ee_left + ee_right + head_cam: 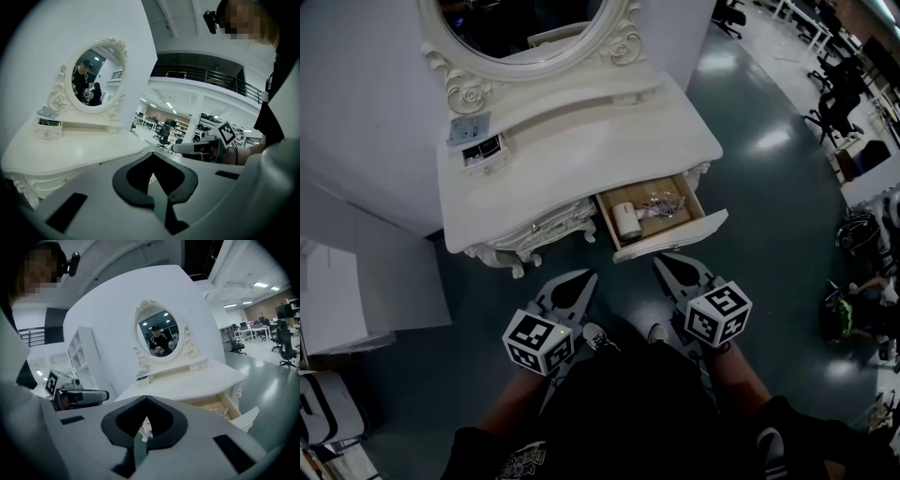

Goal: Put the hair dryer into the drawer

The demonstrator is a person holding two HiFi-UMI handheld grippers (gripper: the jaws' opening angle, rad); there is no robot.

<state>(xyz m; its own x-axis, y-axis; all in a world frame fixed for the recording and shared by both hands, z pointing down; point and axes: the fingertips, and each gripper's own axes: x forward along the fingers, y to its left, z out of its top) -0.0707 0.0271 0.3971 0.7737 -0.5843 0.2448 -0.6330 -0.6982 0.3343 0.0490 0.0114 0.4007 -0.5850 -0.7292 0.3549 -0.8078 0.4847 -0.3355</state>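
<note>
The white hair dryer [625,220] lies in the left part of the open drawer [675,235] of a white dressing table [581,150], with its cable [664,202] bunched beside it. The same drawer [226,405] shows pulled out in the right gripper view. My left gripper [589,275] [152,180] hangs in front of the table, left of the drawer, shut and empty. Just short of the drawer's front panel is my right gripper [659,261] [143,427], likewise shut with nothing in it. Neither gripper touches the drawer or the dryer.
An oval mirror [525,23] stands at the back of the table, with a small box with a drawer [478,150] at its left. A white wall lies behind, white furniture [356,291] at the left, and office chairs [839,94] far right. My shoes [600,337] are below the grippers.
</note>
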